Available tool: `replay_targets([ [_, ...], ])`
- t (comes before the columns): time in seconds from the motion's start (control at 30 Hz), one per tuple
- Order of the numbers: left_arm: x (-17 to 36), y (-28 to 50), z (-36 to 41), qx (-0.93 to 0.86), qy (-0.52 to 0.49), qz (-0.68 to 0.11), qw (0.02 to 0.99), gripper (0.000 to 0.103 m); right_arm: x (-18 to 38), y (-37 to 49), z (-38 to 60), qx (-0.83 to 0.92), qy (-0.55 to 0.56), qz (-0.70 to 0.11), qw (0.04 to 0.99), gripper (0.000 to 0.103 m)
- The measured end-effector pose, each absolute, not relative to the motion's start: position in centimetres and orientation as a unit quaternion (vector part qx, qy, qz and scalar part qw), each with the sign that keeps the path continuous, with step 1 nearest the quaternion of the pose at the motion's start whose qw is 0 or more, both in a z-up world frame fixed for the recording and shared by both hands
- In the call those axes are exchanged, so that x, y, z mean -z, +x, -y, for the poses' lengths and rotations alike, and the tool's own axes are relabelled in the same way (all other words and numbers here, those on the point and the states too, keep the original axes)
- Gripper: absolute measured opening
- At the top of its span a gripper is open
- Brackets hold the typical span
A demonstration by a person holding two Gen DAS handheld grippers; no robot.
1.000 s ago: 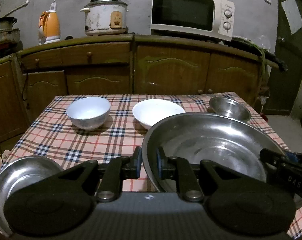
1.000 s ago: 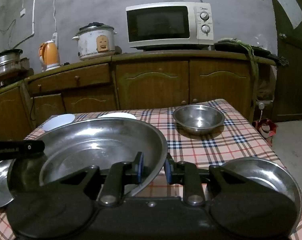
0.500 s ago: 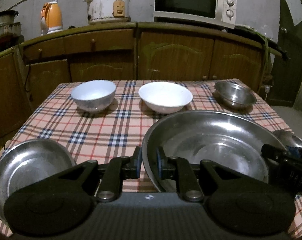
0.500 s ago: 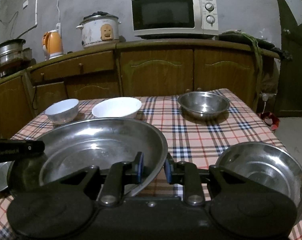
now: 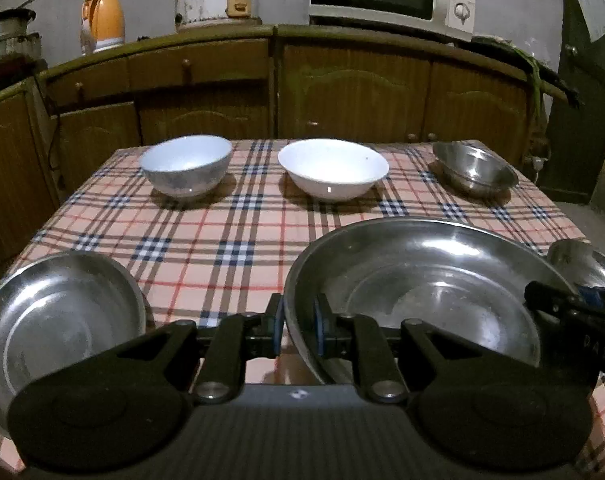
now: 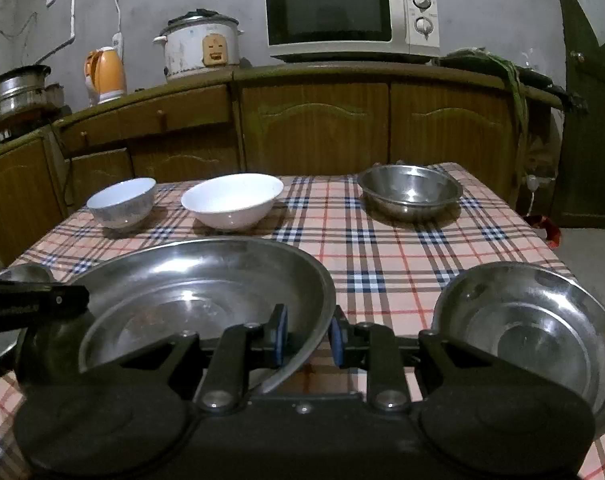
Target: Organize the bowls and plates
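The left tool (image 5: 296, 328) and right tool (image 6: 308, 338) pinch opposite rims of the big steel plate (image 5: 422, 280), just above the counter (image 5: 222, 232).

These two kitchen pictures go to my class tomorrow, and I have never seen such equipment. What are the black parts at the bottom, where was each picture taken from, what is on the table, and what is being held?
No robot here: a person holds a two-finger gripper in each hand, each with a camera looking forward along its fingers. The black parts are those grippers. One picture comes from the left gripper, the other from the right gripper. Both are clamped on opposite rims of one large steel basin, carrying it together.

On the checked tablecloth stand a pale blue bowl, a white bowl and a small steel bowl along the far side. Nearer, a steel plate lies at the left and another steel plate at the right.
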State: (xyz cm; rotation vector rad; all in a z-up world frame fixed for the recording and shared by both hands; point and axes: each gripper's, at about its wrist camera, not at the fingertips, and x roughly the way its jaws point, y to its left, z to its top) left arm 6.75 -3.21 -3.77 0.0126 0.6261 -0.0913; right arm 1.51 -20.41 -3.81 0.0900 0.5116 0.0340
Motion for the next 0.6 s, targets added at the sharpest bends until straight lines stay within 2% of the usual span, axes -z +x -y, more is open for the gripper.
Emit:
replay_targets([
  [0.6,6.2,7.0,3.0,0.043,0.004,-0.327,0.944,0.016,6.1,1.8,20.1,-0.02,0.04,-0.277,0.96,0.029],
])
